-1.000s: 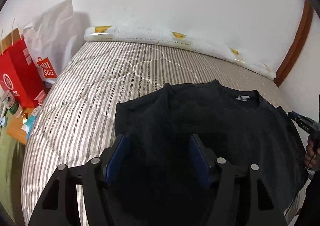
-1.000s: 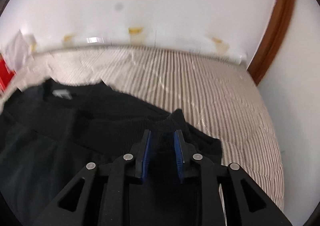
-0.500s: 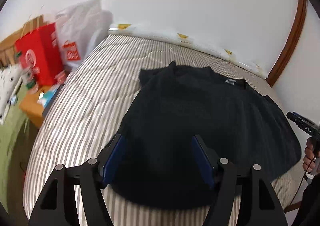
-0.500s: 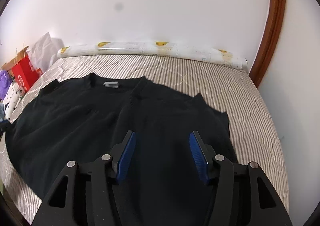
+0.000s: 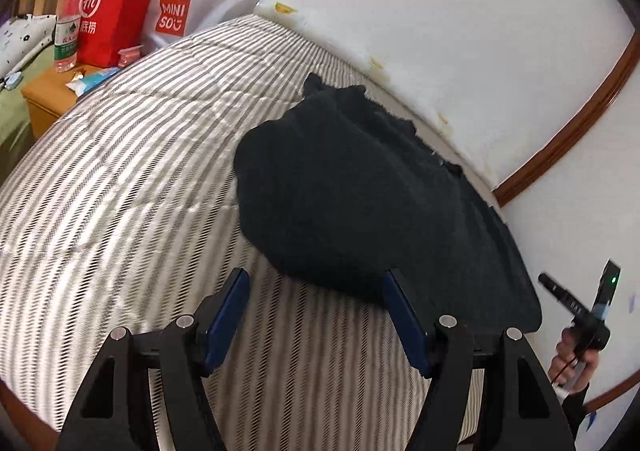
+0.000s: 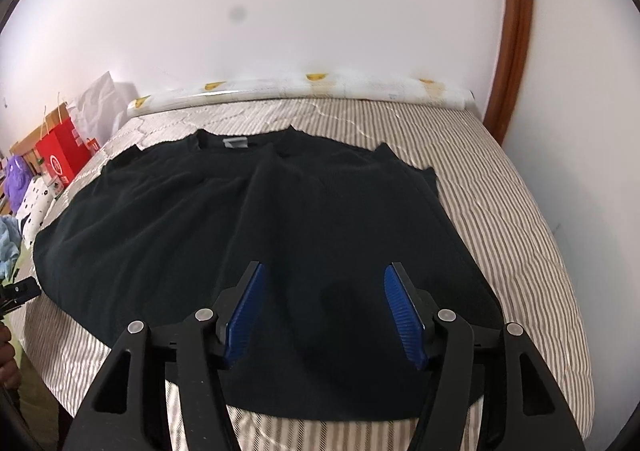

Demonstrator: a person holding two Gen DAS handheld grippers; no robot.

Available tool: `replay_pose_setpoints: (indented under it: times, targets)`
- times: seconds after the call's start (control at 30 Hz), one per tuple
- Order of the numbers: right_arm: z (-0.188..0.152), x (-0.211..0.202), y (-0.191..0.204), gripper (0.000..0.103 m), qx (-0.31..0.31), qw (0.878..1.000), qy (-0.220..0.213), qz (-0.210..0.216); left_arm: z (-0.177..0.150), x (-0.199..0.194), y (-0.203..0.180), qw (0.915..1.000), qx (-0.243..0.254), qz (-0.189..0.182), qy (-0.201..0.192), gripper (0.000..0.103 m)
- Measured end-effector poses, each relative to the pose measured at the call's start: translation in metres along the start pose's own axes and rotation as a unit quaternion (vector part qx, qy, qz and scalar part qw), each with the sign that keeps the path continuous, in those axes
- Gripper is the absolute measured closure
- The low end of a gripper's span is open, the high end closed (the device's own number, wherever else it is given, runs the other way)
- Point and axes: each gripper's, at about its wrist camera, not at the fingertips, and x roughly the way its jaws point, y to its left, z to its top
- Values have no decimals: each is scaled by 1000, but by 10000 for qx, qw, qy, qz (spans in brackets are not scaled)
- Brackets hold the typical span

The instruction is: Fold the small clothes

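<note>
Black sweater (image 6: 256, 211), spread flat on the striped bed (image 6: 520, 211). Collar with a grey label at the far edge, hem nearest. Sleeves folded in.

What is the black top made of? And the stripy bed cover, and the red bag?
Black top: looks like soft, matte knit or fleece; it drapes in folds and has no shine.
Stripy bed cover: quilted fabric with a slight sheen; stitched curves show, and light glints off it.
Red bag: probably paper; flat stiff sides, sharp creases.
</note>
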Motion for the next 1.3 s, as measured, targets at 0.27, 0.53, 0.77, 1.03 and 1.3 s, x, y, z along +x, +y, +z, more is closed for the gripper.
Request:
replay_pose_setpoints:
  times: [0.27, 0.53, 0.77, 1.03, 1.3]
  targets:
    - [-14, -2, -30, 42, 284, 9995, 87, -55, 9, 17, 2, 9967, -620, -473, -237, 38]
    - [-15, -2, -40, 42, 410, 9991, 79, 6, 29, 31, -3, 9959, -836, -38, -334, 71]
    - [-19, -7, -47, 42, 509, 9987, 10, 42, 51, 1, -70, 9958, 303, 270, -819, 82]
    - [-24, -37, -64, 42, 671, 9974, -262, 39, 64, -16, -195, 9849, 1372, -91, -1049, 84]
    - [-36, -67, -97, 42, 940, 9946, -425, -110, 19, 42, -324, 9624, 2586, -731, -390, 85]
